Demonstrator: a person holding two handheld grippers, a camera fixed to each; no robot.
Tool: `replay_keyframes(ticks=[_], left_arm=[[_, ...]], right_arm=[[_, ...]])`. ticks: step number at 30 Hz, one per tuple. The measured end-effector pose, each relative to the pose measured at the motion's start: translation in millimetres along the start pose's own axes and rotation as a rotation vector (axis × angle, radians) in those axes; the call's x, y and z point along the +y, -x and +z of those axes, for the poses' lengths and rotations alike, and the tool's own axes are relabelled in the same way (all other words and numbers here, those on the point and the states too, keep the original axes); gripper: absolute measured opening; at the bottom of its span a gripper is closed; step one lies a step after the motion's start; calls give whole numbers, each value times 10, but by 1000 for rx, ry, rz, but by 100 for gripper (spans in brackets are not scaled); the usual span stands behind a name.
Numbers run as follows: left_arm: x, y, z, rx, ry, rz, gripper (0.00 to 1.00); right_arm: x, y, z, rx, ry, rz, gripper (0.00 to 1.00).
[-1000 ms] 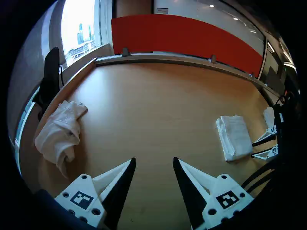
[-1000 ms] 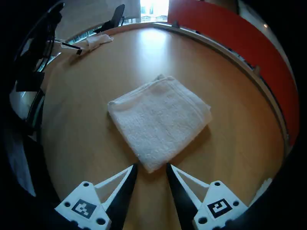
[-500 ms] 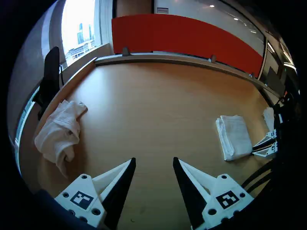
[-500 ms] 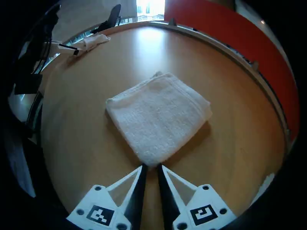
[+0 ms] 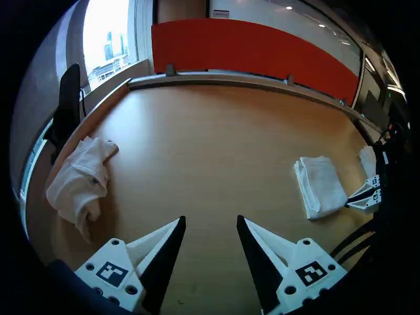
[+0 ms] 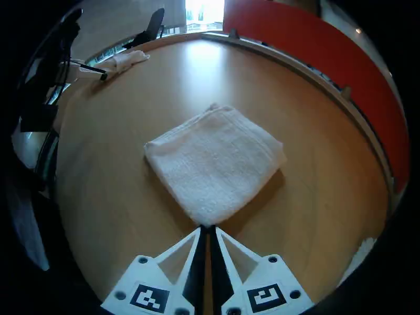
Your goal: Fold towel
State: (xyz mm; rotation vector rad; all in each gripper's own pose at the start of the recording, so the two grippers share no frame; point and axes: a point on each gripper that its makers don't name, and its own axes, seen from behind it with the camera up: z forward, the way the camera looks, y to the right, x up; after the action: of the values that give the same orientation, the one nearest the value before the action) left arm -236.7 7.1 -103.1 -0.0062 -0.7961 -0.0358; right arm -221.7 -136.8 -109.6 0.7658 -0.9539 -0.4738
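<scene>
A folded white towel (image 6: 215, 165) lies flat on the wooden table (image 6: 131, 131); it also shows at the right as the folded towel (image 5: 320, 186). My right gripper (image 6: 208, 229) is shut, its tips meeting at the towel's near corner, and I cannot see any cloth pinched between them. From the left gripper view, the right gripper (image 5: 367, 197) sits at the towel's right edge. My left gripper (image 5: 210, 223) hovers open over bare table, holding nothing. A crumpled white towel (image 5: 79, 184) lies near the table's left edge, seen far off as the crumpled towel (image 6: 126, 59).
A red divider panel (image 5: 252, 50) runs along the table's far edge. A dark office chair (image 5: 68, 105) stands beyond the left edge by a window. Cables and dark gear (image 5: 388, 157) crowd the right side.
The right gripper's fingers have closed from a wide gap to shut at the folded towel's near corner. The left gripper stayed open and nearly still.
</scene>
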Motion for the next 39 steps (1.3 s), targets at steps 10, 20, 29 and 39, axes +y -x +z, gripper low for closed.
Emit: replay_keyframes(ticks=[10,20,29,39], left_arm=[[28,24,16,7,12,-8,71],[112,-55,8,31,36,-11,71],[130,-161,-57,57,40,-2,71],[134,-255,-127,77,43,12,71]], right_arm=[[81,-370,-165,54,29,-16,5],[230,-939,-393,129,69,-50,5],[333,-1523,-606,217,91,-72,4],[498,-1935,-847,280,129,-92,4]])
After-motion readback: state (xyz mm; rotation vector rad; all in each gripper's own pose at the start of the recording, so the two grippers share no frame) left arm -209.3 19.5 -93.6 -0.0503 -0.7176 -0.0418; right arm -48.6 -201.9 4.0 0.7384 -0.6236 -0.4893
